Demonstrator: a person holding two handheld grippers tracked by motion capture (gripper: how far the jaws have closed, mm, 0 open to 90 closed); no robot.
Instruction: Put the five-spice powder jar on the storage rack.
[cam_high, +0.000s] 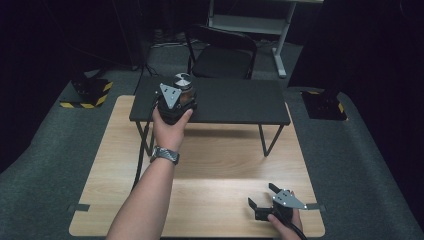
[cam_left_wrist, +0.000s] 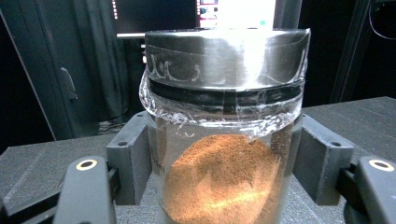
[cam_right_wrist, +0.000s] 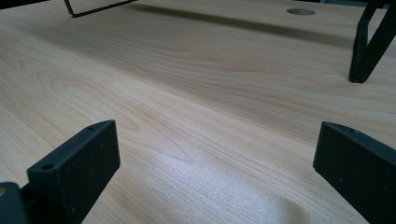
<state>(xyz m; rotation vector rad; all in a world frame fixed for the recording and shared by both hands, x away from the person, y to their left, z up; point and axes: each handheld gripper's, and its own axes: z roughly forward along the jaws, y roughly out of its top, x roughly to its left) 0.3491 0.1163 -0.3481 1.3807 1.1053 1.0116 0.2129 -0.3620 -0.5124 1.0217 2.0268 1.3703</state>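
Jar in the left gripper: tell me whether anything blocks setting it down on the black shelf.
Nothing visible does. The jar sits clamped in the left gripper over the black shelf, whose top looks bare around it.

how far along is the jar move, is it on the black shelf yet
Done: the left gripper is shut on the jar of brown powder. In hand: the jar is over the black shelf; whether it touches is unclear. Left: release. The right gripper waits open.
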